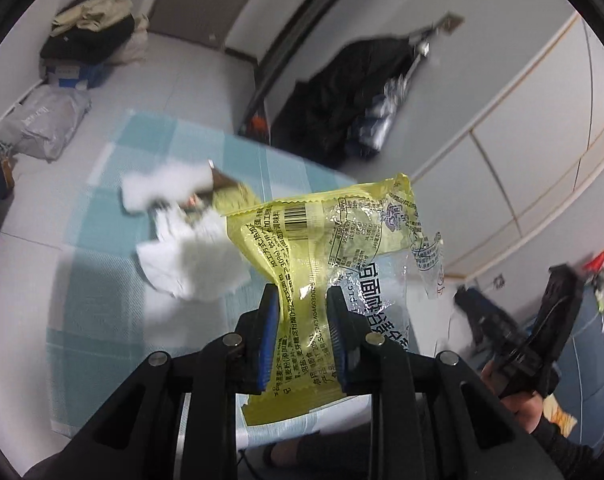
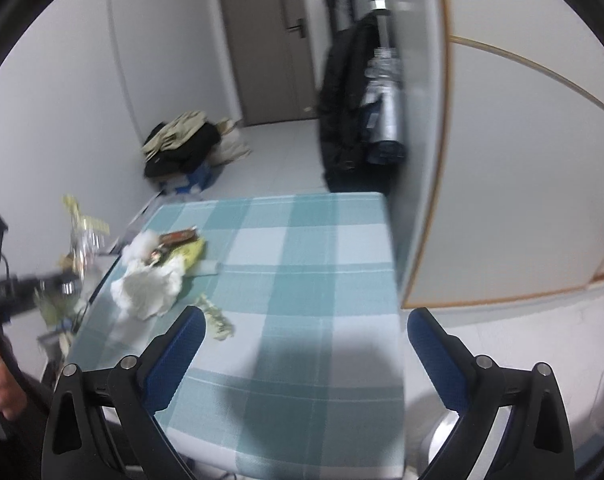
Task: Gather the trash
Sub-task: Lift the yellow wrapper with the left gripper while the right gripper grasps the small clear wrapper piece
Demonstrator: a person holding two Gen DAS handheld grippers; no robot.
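Observation:
My left gripper (image 1: 302,300) is shut on a crumpled yellow and clear plastic wrapper (image 1: 333,232), which it holds up above the teal checked table (image 1: 102,280). A heap of white tissues (image 1: 190,256) and a brown wrapper lie on the cloth behind it. In the right wrist view the tissues (image 2: 146,288), a brown wrapper (image 2: 178,236) and a small yellowish scrap (image 2: 218,320) lie on the left part of the table (image 2: 302,240). My right gripper (image 2: 305,320) stands open over the near end of the table, with nothing between its fingers. The held wrapper (image 2: 82,232) shows blurred at the left.
A black coat (image 2: 349,100) hangs by the white cabinet (image 2: 501,160) beyond the table's far end. A pile of clothes (image 2: 182,140) sits on boxes near the door (image 2: 270,40). A grey bag (image 1: 46,120) lies on the floor to the left.

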